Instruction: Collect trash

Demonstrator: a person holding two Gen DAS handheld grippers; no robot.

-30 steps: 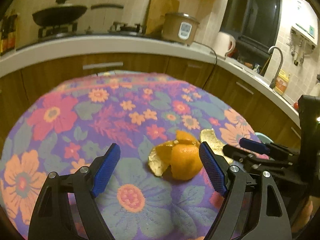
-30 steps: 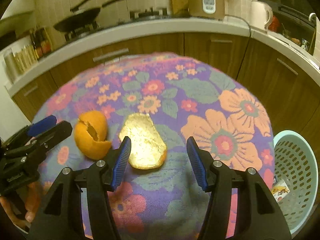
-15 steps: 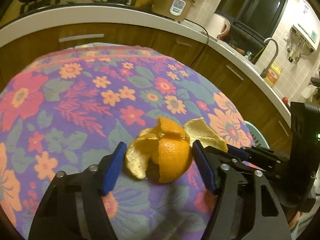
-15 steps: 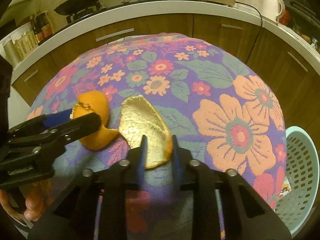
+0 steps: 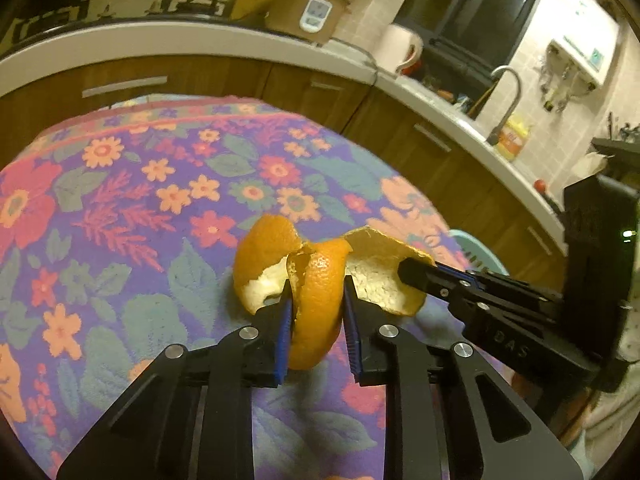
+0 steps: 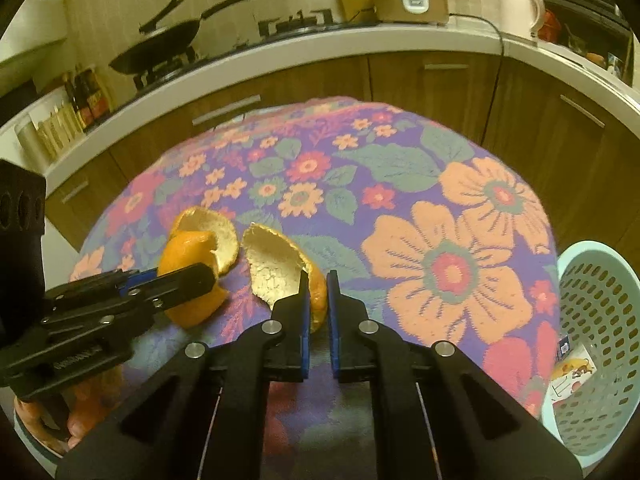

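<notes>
Two pieces of orange peel lie on the floral tablecloth (image 5: pixel 120 208). My left gripper (image 5: pixel 316 300) is shut on the curled orange peel (image 5: pixel 316 280), which also shows in the right wrist view (image 6: pixel 192 256). My right gripper (image 6: pixel 318 292) is shut on the edge of the flat pale peel (image 6: pixel 276 268), seen in the left wrist view too (image 5: pixel 380 276). The right gripper reaches in from the right in the left wrist view (image 5: pixel 436 280); the left gripper comes in from the left in the right wrist view (image 6: pixel 176 280).
A light blue perforated basket (image 6: pixel 600 320) with a wrapper inside stands beyond the table's right edge. A kitchen counter (image 6: pixel 320 44) with wok, rice cooker and kettle curves behind the table. A sink tap (image 5: pixel 508 96) is at the right.
Both grippers moved forward over the peels and shut: the left on the curled peel, the right on the flat pale peel's edge. A second ago both were open.
</notes>
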